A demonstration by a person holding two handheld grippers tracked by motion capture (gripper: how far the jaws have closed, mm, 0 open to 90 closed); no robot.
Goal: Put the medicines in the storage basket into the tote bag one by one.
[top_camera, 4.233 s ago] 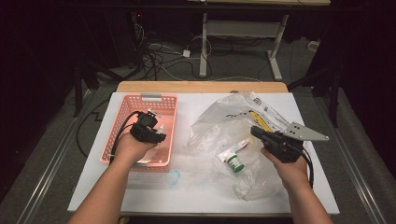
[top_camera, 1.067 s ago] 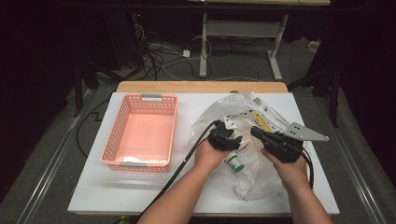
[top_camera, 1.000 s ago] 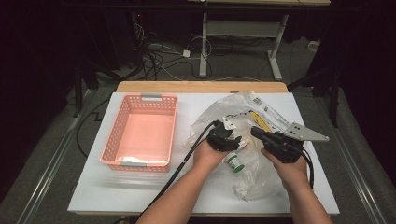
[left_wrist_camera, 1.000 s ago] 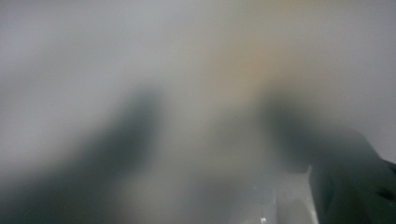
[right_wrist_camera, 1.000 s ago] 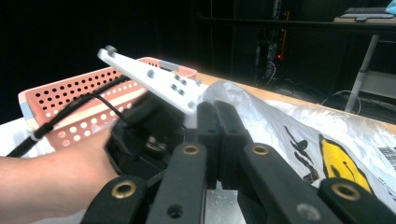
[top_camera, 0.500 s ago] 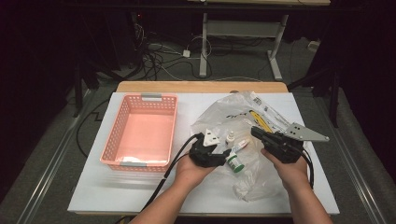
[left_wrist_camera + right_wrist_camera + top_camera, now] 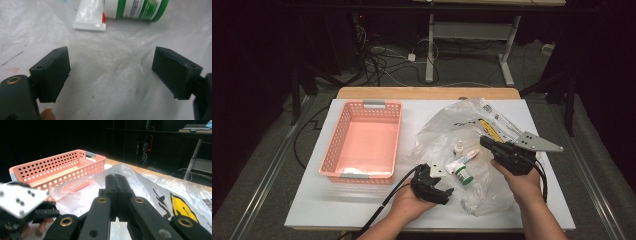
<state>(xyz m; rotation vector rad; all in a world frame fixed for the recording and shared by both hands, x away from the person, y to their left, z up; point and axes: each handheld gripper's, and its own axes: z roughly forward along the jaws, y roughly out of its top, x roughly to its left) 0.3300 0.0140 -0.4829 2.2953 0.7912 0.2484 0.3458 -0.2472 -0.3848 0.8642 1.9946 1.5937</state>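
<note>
The left gripper [image 7: 110,75] has its two blocky, matte black jaws standing wide apart, having just been opening, with nothing between them but crinkled, glossy clear plastic bag [image 7: 112,82]. Just beyond the jaws in the left gripper view lie a flat white tube [image 7: 91,15] with a red stripe at its crimped end and a round white bottle [image 7: 136,8] with green bands, lying on its side, both well clear of the pads. The right gripper [image 7: 117,185] has its smooth black jaws pressed together, pinching a fold of the same thin bag; brass-coloured rivets dot its linkage. The right gripper view shows what the left one cannot: the salmon-pink plastic basket [image 7: 57,167], its walls punched with rows of round holes, and a yellow print on the bag. In the high view, the left gripper [image 7: 447,192] sits at the bag's [image 7: 447,135] near edge, the tube [image 7: 458,162] and bottle [image 7: 463,175] between the two hands, a small white dropper bottle [image 7: 458,146] standing behind them, and the basket [image 7: 362,172] to the left on the white desk [image 7: 322,205].
</note>
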